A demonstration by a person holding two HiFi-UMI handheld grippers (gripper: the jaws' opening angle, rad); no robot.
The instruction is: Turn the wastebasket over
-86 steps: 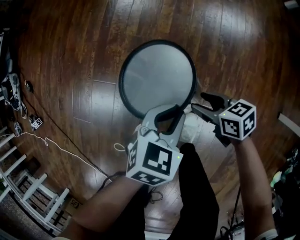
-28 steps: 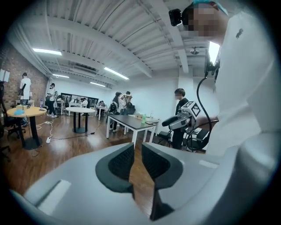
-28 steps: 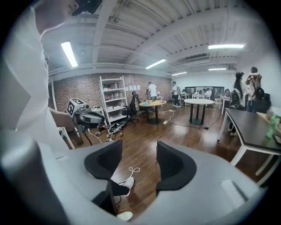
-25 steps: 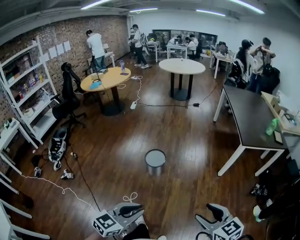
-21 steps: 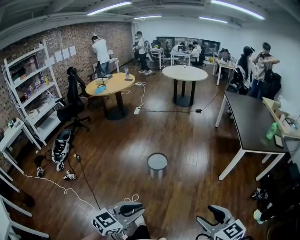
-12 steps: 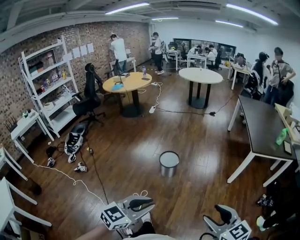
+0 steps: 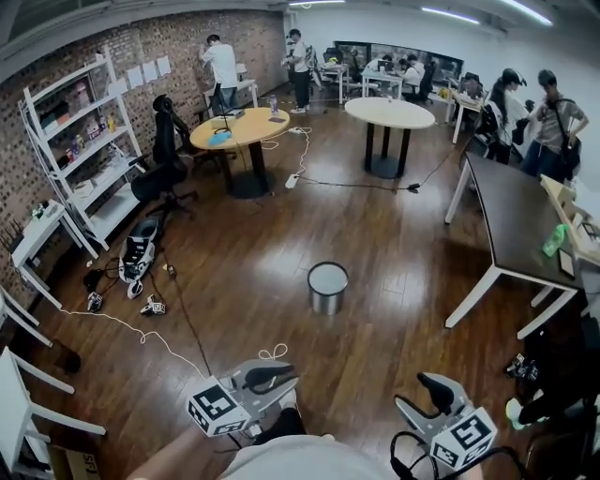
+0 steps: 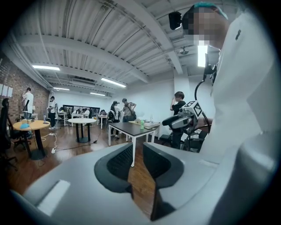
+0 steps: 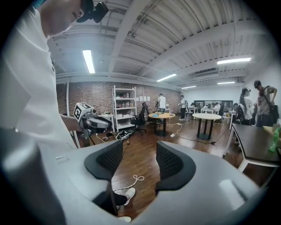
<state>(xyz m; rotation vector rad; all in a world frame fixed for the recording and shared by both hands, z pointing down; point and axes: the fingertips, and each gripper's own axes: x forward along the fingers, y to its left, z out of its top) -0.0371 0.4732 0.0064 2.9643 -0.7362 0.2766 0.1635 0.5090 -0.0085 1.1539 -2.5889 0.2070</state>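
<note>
A: What sort of room is pictured?
B: A dark plank floor [image 7: 253, 253] runs to a brick wall [image 7: 141, 47] at far left, with white shelving [image 7: 84, 159] against it.
A: And the furniture?
B: A round wooden table [image 7: 239, 127] and a round white table [image 7: 389, 112] stand far off; a long dark table [image 7: 506, 234] stands at right. Strip lights [image 7: 450, 14] glow overhead.

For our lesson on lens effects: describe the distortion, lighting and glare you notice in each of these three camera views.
Head view: fisheye bows the white shelving unit; ceiling lights glint off the glossy dark wooden floor; the round grey wastebasket looks sharp. Left gripper view: black circular vignette; the white ceiling strip light blooms. Right gripper view: same vignette; the long ceiling tube light is blown out.
</note>
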